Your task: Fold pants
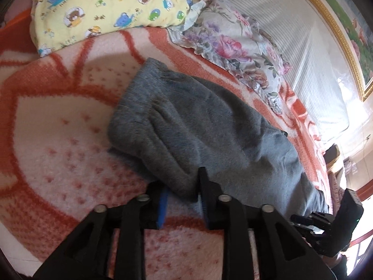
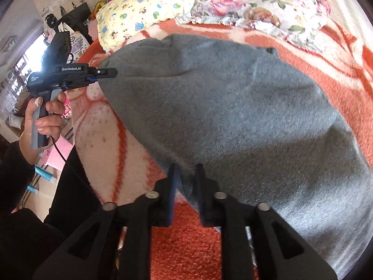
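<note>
Orange-and-cream fleece blanket [image 1: 46, 126] covers the bed, and on it the grey fleece pants [image 1: 198, 121] lie doubled over, below the yellow bear-print pillow [image 1: 105, 7] and the floral ruffled pillow [image 1: 233, 46]. Judging by the layered cloth, a fold has been laid down and is being let go; next comes a fresh grip on one end of the pants to fold again. At the pants' near edge, the left gripper [image 1: 181, 200] has its fingers partly spread, a corner of cloth loose between them. Beside it along that edge, the right gripper [image 2: 185, 186] stands likewise parted, pinching nothing.
</note>
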Demonstrator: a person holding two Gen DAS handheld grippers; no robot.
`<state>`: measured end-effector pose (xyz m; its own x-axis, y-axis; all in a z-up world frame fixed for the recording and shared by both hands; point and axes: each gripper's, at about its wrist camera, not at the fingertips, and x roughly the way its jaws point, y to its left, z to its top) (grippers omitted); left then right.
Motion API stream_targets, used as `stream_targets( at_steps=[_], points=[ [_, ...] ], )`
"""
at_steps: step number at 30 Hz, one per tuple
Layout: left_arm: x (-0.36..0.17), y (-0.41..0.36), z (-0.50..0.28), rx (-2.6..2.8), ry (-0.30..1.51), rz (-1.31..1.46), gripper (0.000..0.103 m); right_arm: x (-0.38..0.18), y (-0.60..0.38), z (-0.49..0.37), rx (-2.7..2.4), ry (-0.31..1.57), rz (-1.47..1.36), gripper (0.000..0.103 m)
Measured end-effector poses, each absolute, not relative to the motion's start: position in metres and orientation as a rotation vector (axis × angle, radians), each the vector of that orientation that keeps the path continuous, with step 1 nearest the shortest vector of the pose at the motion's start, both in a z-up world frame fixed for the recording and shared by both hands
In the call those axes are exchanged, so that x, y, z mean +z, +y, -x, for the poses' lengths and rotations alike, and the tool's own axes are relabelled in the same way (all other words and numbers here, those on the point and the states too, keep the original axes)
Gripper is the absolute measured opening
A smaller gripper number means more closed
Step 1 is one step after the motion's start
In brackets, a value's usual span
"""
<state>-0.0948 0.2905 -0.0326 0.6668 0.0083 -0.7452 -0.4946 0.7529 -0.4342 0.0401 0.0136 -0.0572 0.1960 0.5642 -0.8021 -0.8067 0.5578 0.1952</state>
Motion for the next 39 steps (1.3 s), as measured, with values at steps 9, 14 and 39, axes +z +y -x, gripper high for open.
stream_targets(
  at_steps=[9,14,39],
  points=[
    [-0.026,0.310,0.116,0.373,0.775,0.736,0.057,-0.020,0.027,-0.059,0.957,0.861,0.252,0.044],
    [-0.026,0.322,0.115,0.414,0.764,0.774,0.067,-0.010,0.030,-0.101,0.845,0.848,0.191,0.044],
    [0.000,0.329,0.088,0.396,0.631,0.690,0.019,-0.017,0.072,-0.241,0.725,0.881,0.137,0.014]
  ],
)
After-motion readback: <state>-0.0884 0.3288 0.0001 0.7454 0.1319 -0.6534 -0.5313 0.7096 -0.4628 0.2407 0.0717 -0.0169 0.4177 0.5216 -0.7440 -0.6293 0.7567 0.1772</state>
